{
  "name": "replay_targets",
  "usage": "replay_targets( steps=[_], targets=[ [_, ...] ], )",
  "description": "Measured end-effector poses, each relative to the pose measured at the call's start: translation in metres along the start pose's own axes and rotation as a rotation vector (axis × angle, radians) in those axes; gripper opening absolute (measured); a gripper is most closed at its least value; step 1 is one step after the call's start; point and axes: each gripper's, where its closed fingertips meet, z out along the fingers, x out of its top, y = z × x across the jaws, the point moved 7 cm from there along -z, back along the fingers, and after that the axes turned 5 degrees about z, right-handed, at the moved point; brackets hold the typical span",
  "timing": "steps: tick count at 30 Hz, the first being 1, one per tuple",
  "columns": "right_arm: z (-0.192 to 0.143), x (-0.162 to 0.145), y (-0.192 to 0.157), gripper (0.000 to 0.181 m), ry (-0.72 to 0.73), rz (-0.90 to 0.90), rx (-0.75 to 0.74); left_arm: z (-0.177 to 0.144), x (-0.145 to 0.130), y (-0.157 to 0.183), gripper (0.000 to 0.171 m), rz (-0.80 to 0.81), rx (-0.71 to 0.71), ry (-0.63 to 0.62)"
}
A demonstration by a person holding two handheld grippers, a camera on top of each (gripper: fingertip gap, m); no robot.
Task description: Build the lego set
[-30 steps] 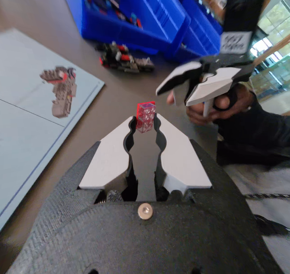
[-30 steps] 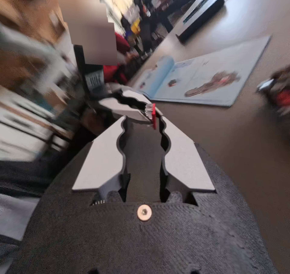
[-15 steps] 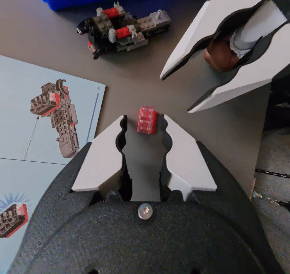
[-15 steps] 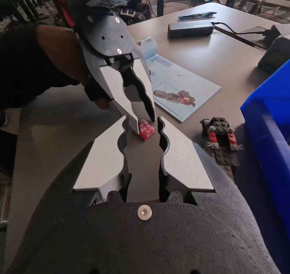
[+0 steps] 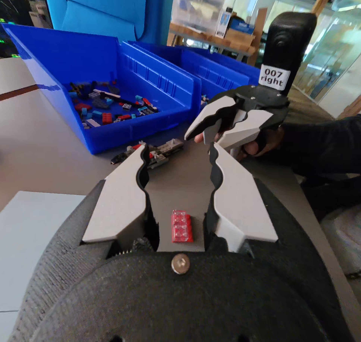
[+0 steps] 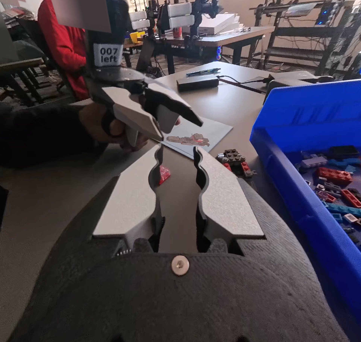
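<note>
Brick [image 5: 181, 227] studs: left view only.

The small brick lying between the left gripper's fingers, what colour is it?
Translucent red brick, clearest in the left wrist view.

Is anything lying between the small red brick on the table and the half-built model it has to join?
Nothing visible does. The red brick lies flat on bare table, loose between the fingers of the open left gripper. The half-built model sits farther ahead by the blue bin. Only the left gripper's own finger overlaps the model in the left wrist view.
</note>
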Motion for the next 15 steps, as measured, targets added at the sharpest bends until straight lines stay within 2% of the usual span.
replay_targets(
  steps=[9,15],
  targets=[
    [-0.002,0.001,0.020,0.027,0.020,0.132,-0.109,-0.011,0.001,-0.009,0.060,-0.114,0.015,0.089],
    [0.001,-0.001,0.020,0.026,-0.010,0.113,-0.134,-0.015,0.000,-0.014,0.058,-0.162,0.018,0.098]
  ],
)
